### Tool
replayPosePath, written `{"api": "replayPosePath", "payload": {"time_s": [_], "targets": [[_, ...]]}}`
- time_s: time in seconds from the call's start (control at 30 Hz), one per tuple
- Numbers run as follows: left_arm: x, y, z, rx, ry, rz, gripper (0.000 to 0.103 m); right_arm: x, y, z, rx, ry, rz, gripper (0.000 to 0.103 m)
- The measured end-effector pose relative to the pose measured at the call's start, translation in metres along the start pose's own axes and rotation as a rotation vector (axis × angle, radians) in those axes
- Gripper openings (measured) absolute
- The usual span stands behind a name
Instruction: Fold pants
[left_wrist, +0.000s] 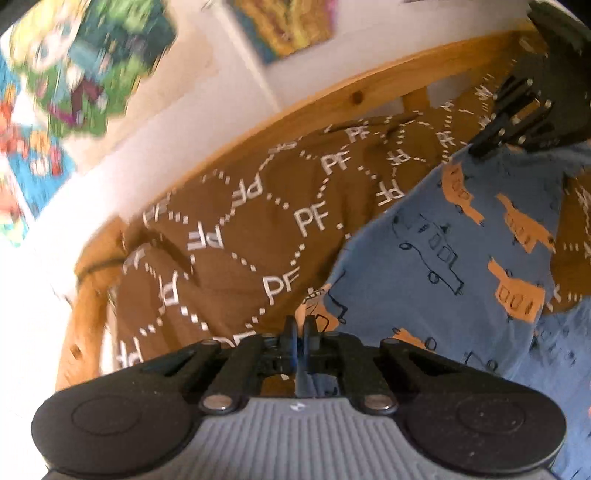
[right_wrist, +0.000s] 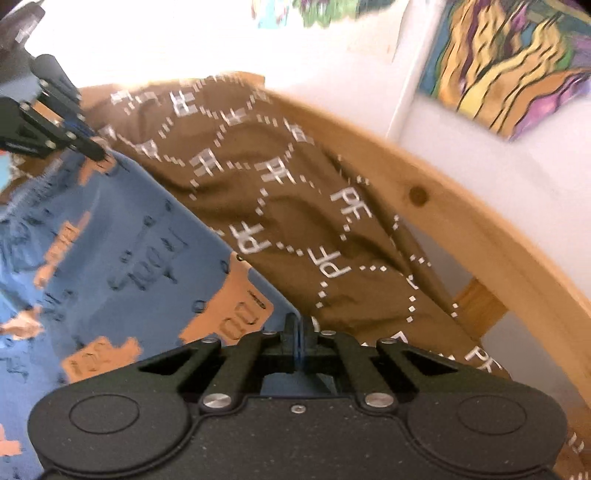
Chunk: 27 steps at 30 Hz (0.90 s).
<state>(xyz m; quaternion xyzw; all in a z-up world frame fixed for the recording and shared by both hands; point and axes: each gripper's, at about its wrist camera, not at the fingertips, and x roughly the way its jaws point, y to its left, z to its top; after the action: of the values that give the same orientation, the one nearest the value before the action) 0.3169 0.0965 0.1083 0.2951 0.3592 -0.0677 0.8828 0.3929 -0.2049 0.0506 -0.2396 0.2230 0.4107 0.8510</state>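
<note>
Your left gripper (left_wrist: 300, 325) has its 2 fingers pressed together on the edge of the pants (left_wrist: 443, 258), a thin fold of blue cloth pinched between the pads. Your right gripper (right_wrist: 300, 325) is clamped the same way on another part of that edge, with blue cloth showing just under its closed tips. In the left wrist view the right gripper (left_wrist: 491, 144) bites the far end of the pants; in the right wrist view the left gripper (right_wrist: 98, 153) does the same at the upper left.

The pants are blue with orange and outlined vehicle prints, and they lie spread over a brown cover (left_wrist: 240, 229) marked with white "PF" letters and dotted rings. That cover sits inside a wooden frame (right_wrist: 480, 229), and the pants' edge runs across it well in from the rail. Beyond the rail is a white wall (right_wrist: 498, 166) with bright pictures (right_wrist: 509, 66), blurred in both views.
</note>
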Motion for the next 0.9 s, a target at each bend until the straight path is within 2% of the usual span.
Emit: {"api": "replayPosePath", "payload": {"time_s": [0.2, 0.3, 0.43, 0.7, 0.83, 0.9], "targets": [[-0.029, -0.030, -0.021, 0.172, -0.133, 0.093, 0.003, -0.056, 0.039, -0.027, -0.011, -0.057, -0.021, 0.000], [-0.047, -0.044, -0.037, 0.216, -0.209, 0.116, 0.003, -0.086, 0.063, -0.037, -0.010, -0.090, -0.036, 0.000], [-0.074, -0.072, -0.065, 0.332, -0.302, 0.150, 0.003, -0.117, 0.100, -0.053, -0.021, -0.094, -0.044, 0.000], [-0.100, -0.114, -0.112, 0.502, -0.291, 0.075, 0.003, -0.157, 0.170, -0.091, -0.005, -0.055, -0.038, 0.000], [-0.098, -0.131, -0.139, 0.548, -0.259, 0.036, 0.003, -0.161, 0.201, -0.116, 0.024, -0.027, -0.045, 0.000], [-0.094, -0.137, -0.149, 0.539, -0.238, 0.018, 0.003, -0.159, 0.213, -0.127, 0.051, -0.013, -0.047, 0.000]]}}
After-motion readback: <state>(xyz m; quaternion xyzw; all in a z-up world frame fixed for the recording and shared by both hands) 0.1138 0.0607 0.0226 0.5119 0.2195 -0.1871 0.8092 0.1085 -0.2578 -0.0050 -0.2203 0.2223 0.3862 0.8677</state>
